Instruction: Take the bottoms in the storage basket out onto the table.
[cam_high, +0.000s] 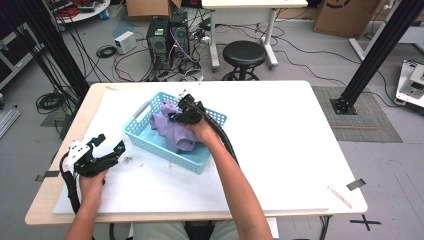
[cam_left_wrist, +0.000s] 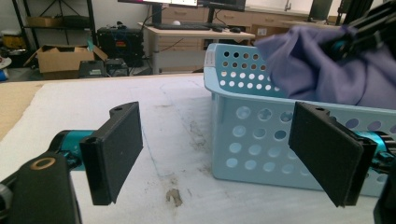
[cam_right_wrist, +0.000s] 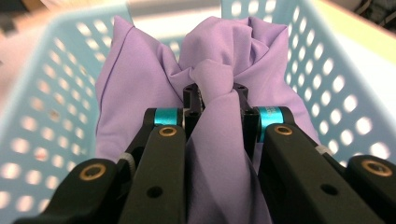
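Observation:
A light blue perforated basket (cam_high: 145, 134) stands on the white table top, left of centre. A crumpled purple cloth (cam_high: 172, 131) lies in it. My right gripper (cam_high: 186, 111) hangs over the basket, shut on a bunched fold of the purple cloth (cam_right_wrist: 212, 88); the fabric is pinched between its pads and drapes down between the jaws. My left gripper (cam_high: 107, 146) rests near the table's left edge, open and holding nothing. In the left gripper view its two black pads (cam_left_wrist: 116, 149) stand wide apart, facing the basket wall (cam_left_wrist: 254, 144) and the cloth (cam_left_wrist: 322, 70) above it.
The white table top (cam_high: 280, 145) has bare room to the right of the basket and in front of it. A small brown stain (cam_left_wrist: 175, 196) marks the surface near the left gripper. Beyond the far edge stand a black stool (cam_high: 244, 52), computer towers and cables on the floor.

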